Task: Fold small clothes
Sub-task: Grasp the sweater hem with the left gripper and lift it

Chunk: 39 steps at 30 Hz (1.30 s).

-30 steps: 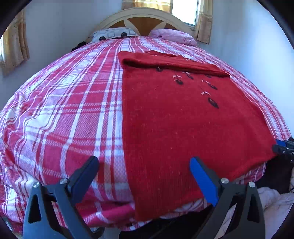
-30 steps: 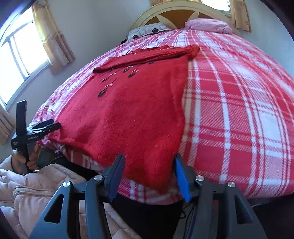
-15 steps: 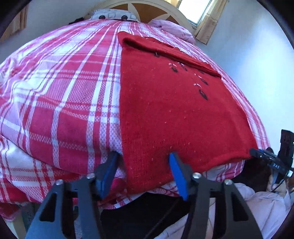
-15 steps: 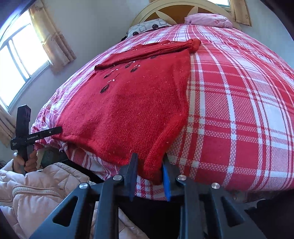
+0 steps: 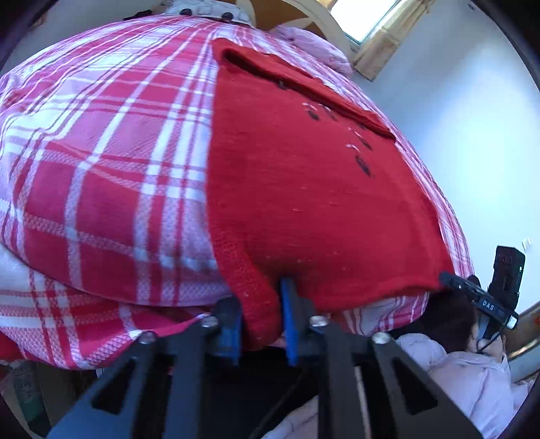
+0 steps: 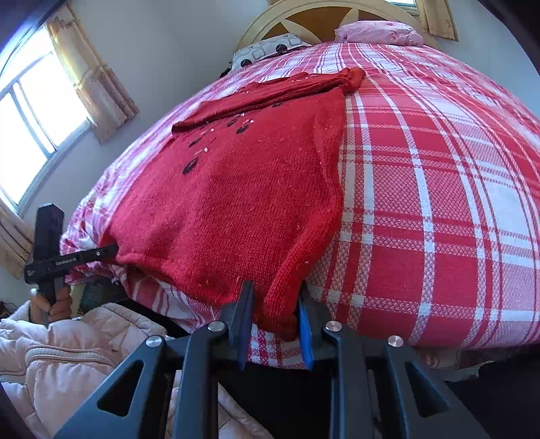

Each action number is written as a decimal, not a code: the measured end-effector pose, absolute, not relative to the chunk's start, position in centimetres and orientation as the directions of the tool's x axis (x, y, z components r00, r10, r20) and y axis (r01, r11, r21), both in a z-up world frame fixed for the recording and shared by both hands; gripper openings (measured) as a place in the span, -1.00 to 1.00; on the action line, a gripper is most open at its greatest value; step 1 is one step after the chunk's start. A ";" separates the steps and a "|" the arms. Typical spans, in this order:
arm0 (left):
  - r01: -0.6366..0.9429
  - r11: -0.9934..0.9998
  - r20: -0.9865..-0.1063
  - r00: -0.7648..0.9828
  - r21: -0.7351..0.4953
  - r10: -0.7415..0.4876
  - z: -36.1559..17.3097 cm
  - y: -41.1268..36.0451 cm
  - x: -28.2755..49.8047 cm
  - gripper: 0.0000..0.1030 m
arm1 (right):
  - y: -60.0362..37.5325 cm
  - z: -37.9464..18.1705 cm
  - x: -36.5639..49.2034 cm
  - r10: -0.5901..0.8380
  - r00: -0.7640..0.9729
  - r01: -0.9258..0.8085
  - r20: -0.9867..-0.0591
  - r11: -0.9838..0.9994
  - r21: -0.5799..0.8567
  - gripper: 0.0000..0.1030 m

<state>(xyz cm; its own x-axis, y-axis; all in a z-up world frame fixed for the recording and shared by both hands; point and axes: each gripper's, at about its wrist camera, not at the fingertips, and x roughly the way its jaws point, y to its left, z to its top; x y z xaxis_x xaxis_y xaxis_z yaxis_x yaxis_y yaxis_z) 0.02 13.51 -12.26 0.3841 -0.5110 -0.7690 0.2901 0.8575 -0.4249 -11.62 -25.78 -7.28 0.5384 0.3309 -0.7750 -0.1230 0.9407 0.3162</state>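
A red knit sweater [image 5: 303,189] with small dark marks lies flat on the bed, sleeves folded across its far end. It also shows in the right wrist view [image 6: 236,202]. My left gripper [image 5: 260,320] is shut on the sweater's near left hem corner at the bed's edge. My right gripper [image 6: 275,315] is shut on the near right hem corner. Each gripper shows in the other's view, the right one [image 5: 455,283] and the left one [image 6: 104,251], pinching the opposite corner.
The bed has a red and white plaid cover [image 6: 438,189], a cream arched headboard [image 6: 337,13] and pillows [image 6: 378,30] at the far end. Curtained windows [image 6: 30,135] flank it. A person in a pale pink padded jacket [image 6: 84,354] stands at the near edge.
Both grippers have moved in to the hem corners and closed on them. The left went from wide open over the bed to shut on the sweater.
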 end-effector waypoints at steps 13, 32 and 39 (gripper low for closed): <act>0.370 0.816 -0.705 0.417 -0.445 -0.574 -5.8 13.7 1.1 -0.80 | -27.6 -2.0 -9.5 0.620 0.532 -0.181 -0.577 0.748 0.638 -0.81; 0.088 0.896 -0.791 0.438 -0.436 -0.428 -7.1 12.2 20.6 -0.73 | -33.8 -7.0 10.4 0.524 0.648 0.143 -0.553 0.630 0.764 -0.81; 0.137 0.835 -0.748 0.384 -0.534 -0.541 -6.9 14.2 21.8 -0.68 | -35.6 -7.5 11.0 0.545 0.670 0.162 -0.504 0.555 0.816 -0.58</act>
<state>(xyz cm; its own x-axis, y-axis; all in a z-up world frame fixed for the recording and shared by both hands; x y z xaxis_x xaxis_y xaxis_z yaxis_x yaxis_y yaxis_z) 21.79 14.20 -6.87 0.3838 -0.5414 -0.7481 0.1369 0.8345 -0.5337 10.96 -35.56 -7.48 0.6701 0.5451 -0.5038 0.1621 0.5549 0.8160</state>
